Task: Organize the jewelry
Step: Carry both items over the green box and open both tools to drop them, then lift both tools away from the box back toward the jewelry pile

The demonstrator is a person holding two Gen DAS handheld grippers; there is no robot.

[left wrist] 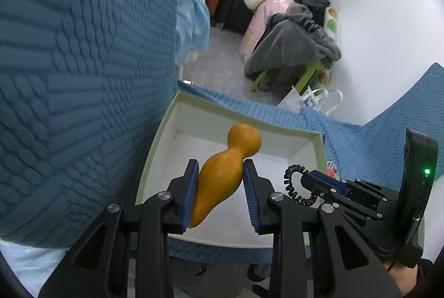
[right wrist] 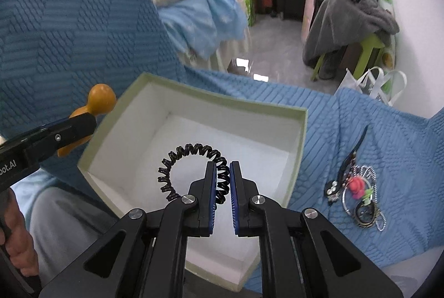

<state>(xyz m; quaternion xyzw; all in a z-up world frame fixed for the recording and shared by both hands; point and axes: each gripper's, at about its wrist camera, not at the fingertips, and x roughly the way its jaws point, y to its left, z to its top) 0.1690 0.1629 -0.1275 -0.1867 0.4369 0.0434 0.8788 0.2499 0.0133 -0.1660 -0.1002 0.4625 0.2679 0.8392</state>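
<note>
The box point(right wrist: 301, 131) lies open above, its white floor bare.

Both grippers are showing matte black linkage arms with round silver screws; fingers point(right wrist: 210, 196) are wearing ribbed blue pads. Right gripper point(left wrist: 323, 182) is carrying a black housing with a glowing green LED point(left wrist: 427, 171). Left gripper point(right wrist: 69, 128) is bearing white lettering.

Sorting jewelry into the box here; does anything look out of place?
Yes: the left gripper holds an orange gourd-shaped piece over the box, which hardly looks like jewelry beside the tangled pile.
</note>
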